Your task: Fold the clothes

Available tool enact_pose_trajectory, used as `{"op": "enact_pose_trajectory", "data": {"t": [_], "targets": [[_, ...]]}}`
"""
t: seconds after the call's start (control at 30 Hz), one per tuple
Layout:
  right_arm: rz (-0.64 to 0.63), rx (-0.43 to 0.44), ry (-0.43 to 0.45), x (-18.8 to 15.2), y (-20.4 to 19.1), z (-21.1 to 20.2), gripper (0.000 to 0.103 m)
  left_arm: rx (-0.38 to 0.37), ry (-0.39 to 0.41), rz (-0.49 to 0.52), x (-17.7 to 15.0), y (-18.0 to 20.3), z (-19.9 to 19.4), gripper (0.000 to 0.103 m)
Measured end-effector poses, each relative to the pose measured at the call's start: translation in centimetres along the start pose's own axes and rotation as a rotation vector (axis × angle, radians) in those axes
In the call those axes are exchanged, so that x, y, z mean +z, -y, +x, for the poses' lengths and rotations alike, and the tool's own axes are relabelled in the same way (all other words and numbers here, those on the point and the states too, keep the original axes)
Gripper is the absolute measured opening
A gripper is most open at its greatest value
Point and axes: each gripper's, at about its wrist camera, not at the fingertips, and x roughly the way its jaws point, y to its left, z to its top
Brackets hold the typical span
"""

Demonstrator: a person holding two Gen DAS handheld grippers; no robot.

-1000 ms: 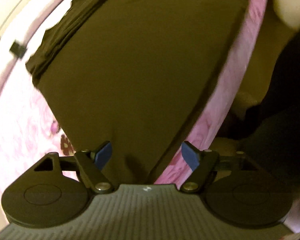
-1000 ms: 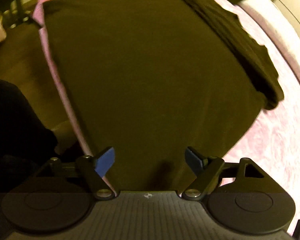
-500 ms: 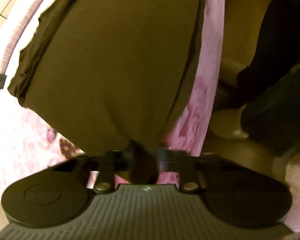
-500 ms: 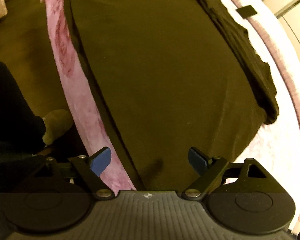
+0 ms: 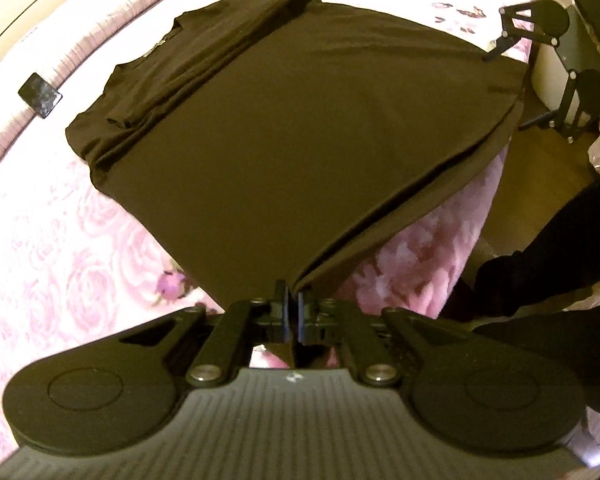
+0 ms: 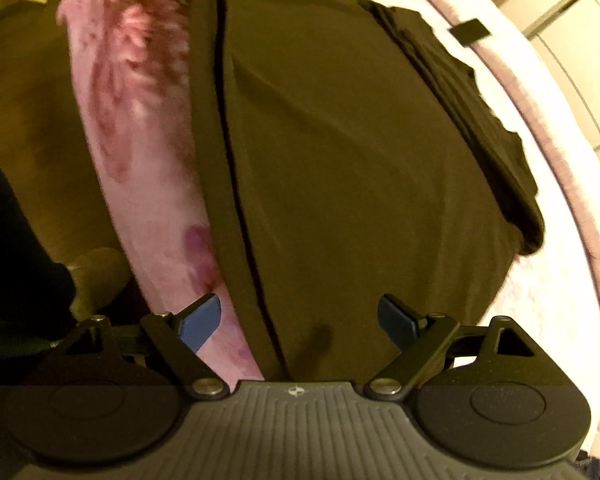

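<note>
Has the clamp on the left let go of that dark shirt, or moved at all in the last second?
Yes. The left gripper has shut on the dark shirt's corner and pulled back from the bed: the small black card now looks farther off.

Our left gripper (image 5: 291, 312), open a second ago, now pinches the dark shirt's (image 5: 300, 128) near corner and lifts it.

A pink rose-print bedspread (image 5: 52, 256) covers the bed; a small dark rectangular object (image 5: 40, 95) lies at upper left near its ribbed edge.
</note>
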Motion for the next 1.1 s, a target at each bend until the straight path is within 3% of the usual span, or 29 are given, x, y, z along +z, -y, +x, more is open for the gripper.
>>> {"op": "enact_pose_trajectory", "data": {"t": [0.27,0.4,0.53,0.8,0.87,0.9,0.93,1.1], "targets": [[-0.043,-0.061,-0.014,-3.4,2.5,-0.4,0.044,0.007,-0.037,-0.019,0.9,-0.3,-0.8,0.003],[-0.063,-0.081,0.004,-4.5,3.9,-0.8,0.030,0.011,-0.061,-0.028,1.3,-0.4,-0.5,0.003],[-0.055,-0.065,-0.005,-4.8,4.7,-0.4,0.000,0.013,-0.082,-0.024,1.3,-0.4,-0.1,0.003],[0.045,0.038,-0.023,-4.5,7.0,-0.5,0.000,0.014,-0.109,0.022,1.4,0.1,0.4,0.002],[0.030,0.022,-0.024,-4.6,6.3,-0.2,0.026,0.014,-0.118,0.031,1.1,0.3,0.9,0.002],[0.022,0.019,-0.023,-4.6,6.1,-0.1,0.032,0.015,-0.122,0.034,1.0,0.4,1.2,0.002],[0.013,0.014,-0.019,-4.7,5.9,0.1,0.035,0.013,-0.125,0.039,0.8,0.4,1.5,0.002],[-0.044,0.045,-0.027,-4.8,5.0,0.9,0.032,0.022,-0.145,0.072,0.0,0.6,3.2,0.006]]}}
